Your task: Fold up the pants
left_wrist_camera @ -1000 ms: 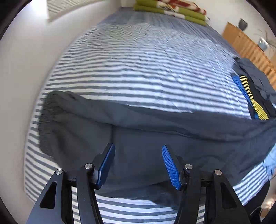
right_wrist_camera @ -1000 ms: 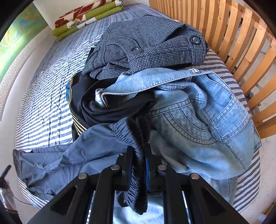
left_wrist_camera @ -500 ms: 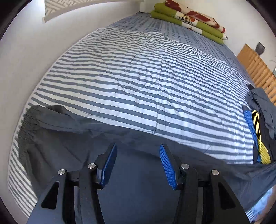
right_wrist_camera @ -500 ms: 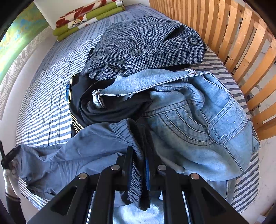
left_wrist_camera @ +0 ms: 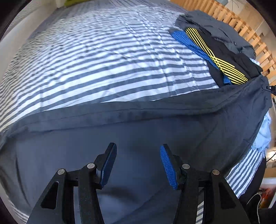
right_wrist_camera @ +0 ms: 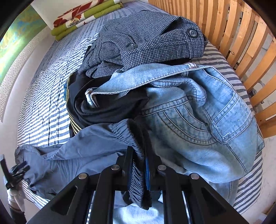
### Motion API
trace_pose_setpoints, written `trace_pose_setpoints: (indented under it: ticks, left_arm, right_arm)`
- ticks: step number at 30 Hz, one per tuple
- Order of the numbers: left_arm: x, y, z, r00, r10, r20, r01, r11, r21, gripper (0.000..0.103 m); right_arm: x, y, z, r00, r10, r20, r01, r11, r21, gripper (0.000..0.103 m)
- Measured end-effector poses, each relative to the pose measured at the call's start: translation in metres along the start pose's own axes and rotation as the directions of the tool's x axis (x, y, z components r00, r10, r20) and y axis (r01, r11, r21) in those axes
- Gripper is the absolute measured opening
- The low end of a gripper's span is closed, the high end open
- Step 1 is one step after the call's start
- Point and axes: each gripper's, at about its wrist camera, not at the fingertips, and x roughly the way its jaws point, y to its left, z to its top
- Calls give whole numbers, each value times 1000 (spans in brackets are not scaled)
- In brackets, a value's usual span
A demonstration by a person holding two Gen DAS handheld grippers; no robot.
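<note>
While the slate-blue pants [left_wrist_camera: 138,131] lie stretched across the near edge of the bed, the left gripper [left_wrist_camera: 136,163] hangs above their middle with its blue-padded fingers [left_wrist_camera: 168,165] spread apart and nothing between them; the cloth shows flat and dark beneath the gap. In the right wrist view the right gripper [right_wrist_camera: 138,169] has its jaws pressed together on the gathered elastic waistband [right_wrist_camera: 138,175] of the same pants [right_wrist_camera: 82,148], the bunched band running down between the pads and spilling out below them. From that pinch the fabric trails off to the left toward the bed's near corner, where the left gripper [right_wrist_camera: 15,170] is small and partly cut off at the frame's edge.

Just behind the held waistband sits a heap of other clothing: light blue jeans [right_wrist_camera: 198,120] on the near right, a grey houndstooth garment [right_wrist_camera: 151,39] with a dark button on top at the back, and a black garment with yellow stripes [left_wrist_camera: 222,58] underneath, its blue edge showing on the left side. All of it rests on a blue-and-white striped bedcover [left_wrist_camera: 103,60]. A wooden slatted frame [right_wrist_camera: 241,34] stands along the right side of the bed, a folded green and red floral blanket [right_wrist_camera: 82,15] lies at the far end, and a pale wall runs along the left.
</note>
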Motion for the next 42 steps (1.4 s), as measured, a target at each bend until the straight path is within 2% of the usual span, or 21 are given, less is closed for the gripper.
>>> trace_pose_setpoints:
  ticks: [3, 5, 7, 8, 11, 12, 15, 17, 19, 21, 23, 25, 28, 29, 30, 32, 33, 35, 40, 42]
  left_arm:
    - [31, -28, 28, 999, 22, -32, -21, 1000, 23, 56]
    - [35, -31, 49, 999, -35, 5, 35, 999, -37, 56]
    - [25, -23, 64, 995, -49, 82, 58, 992, -112, 56]
    - [18, -16, 68, 993, -33, 114, 49, 988, -147, 56]
    - [-7, 9, 66, 988, -3, 156, 41, 971, -237, 56]
    - [-18, 16, 61, 987, 8, 163, 32, 970, -240, 56]
    - [-61, 38, 28, 977, 104, 186, -60, 971, -230, 57]
    - [-93, 58, -11, 971, 139, 196, -93, 970, -226, 58]
    - [-116, 68, -55, 960, 207, 189, -160, 959, -236, 62]
    - [-122, 76, -98, 953, 265, 147, -220, 939, -263, 62]
    - [-115, 83, -130, 953, 285, 103, -248, 929, -276, 62]
    - [-110, 81, -161, 945, 321, 69, -290, 915, -281, 62]
    - [-99, 72, -193, 950, 306, 57, -275, 912, -304, 62]
    - [-93, 67, -199, 951, 304, 54, -274, 912, -305, 62]
    - [-87, 62, -202, 944, 328, 40, -302, 905, -299, 62]
    - [-72, 54, -201, 918, 397, 8, -379, 882, -280, 62]
    - [-68, 54, -201, 913, 409, 5, -390, 874, -291, 62]
    - [-63, 58, -198, 919, 395, 5, -369, 863, -345, 62]
    - [-47, 70, -190, 906, 422, -38, -401, 824, -400, 62]
    - [-44, 74, -187, 912, 410, -38, -385, 818, -428, 60]
  right_arm:
    - [2, 2, 0, 1000, -4, -3, 4, 1000, -12, 11]
    - [3, 3, 1, 1000, 3, -6, -4, 1000, -18, 11]
    - [5, 4, 3, 1000, 11, -8, -11, 1000, -23, 11]
    - [6, 5, 4, 1000, 14, -10, -14, 1000, -24, 11]
    - [7, 7, 6, 1000, 16, -10, -16, 999, -36, 11]
    - [8, 7, 6, 1000, 20, -10, -20, 999, -37, 11]
    - [10, 7, 8, 1000, 27, -9, -28, 999, -37, 11]
    - [11, 7, 8, 999, 32, -7, -32, 999, -43, 11]
    - [11, 5, 8, 999, 42, -6, -43, 998, -46, 11]
    - [13, 1, 9, 998, 55, -8, -56, 997, -44, 11]
    - [15, -3, 8, 998, 69, -13, -69, 997, -34, 11]
    - [15, -5, 8, 997, 72, -13, -73, 997, -34, 11]
    - [12, -7, 6, 997, 76, -10, -77, 997, -34, 11]
    - [11, -9, 6, 997, 79, -9, -79, 996, -30, 11]
    - [11, -10, 5, 997, 81, -8, -81, 996, -23, 11]
    - [11, -13, 4, 996, 87, -9, -87, 996, -11, 11]
    - [11, -14, 4, 996, 89, -7, -89, 996, -8, 11]
    - [10, -14, 3, 996, 93, 1, -93, 996, -1, 11]
    - [7, -8, -2, 996, 93, 11, -93, 996, -8, 11]
    - [4, -6, -2, 995, 97, 16, -96, 995, -16, 11]
